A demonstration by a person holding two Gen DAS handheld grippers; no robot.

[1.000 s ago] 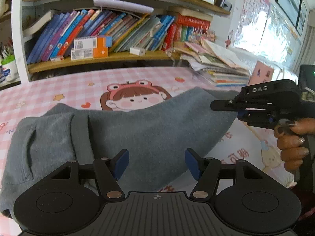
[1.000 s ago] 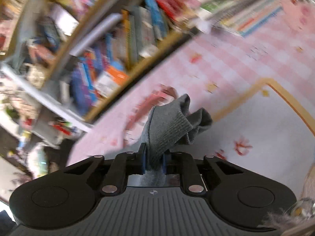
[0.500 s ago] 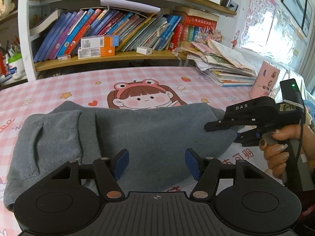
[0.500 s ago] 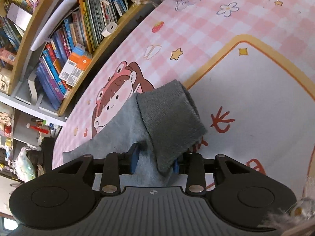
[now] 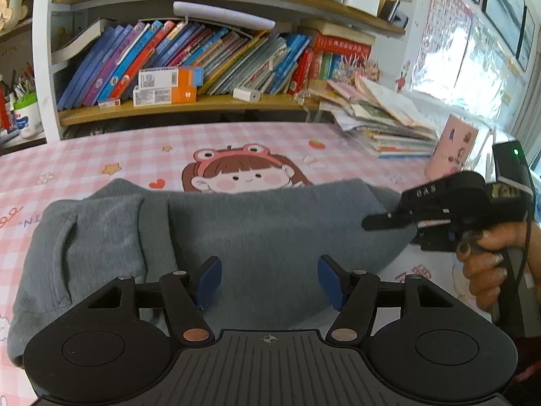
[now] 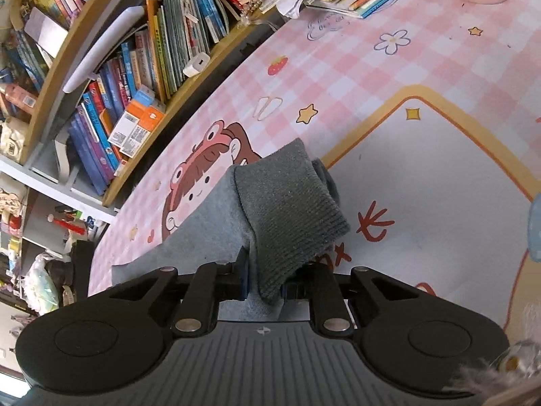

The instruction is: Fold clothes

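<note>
A grey sweatshirt lies spread across the pink checked table mat, with a folded sleeve at its left end. My left gripper is open and empty, just above the garment's near edge. My right gripper has its blue pads partly apart, with the ribbed grey cuff lying loosely between them on the mat. In the left wrist view the right gripper sits at the garment's right end, held by a hand.
A bookshelf full of books runs along the far side of the table. A stack of books and papers and a pink cup stand at the back right. The mat's cartoon girl print shows beyond the sweatshirt.
My right gripper lowered the lifted cuff onto the mat and its pads opened from a tight pinch. The garment's right end dropped flat. My left gripper stayed open and nearly still.
</note>
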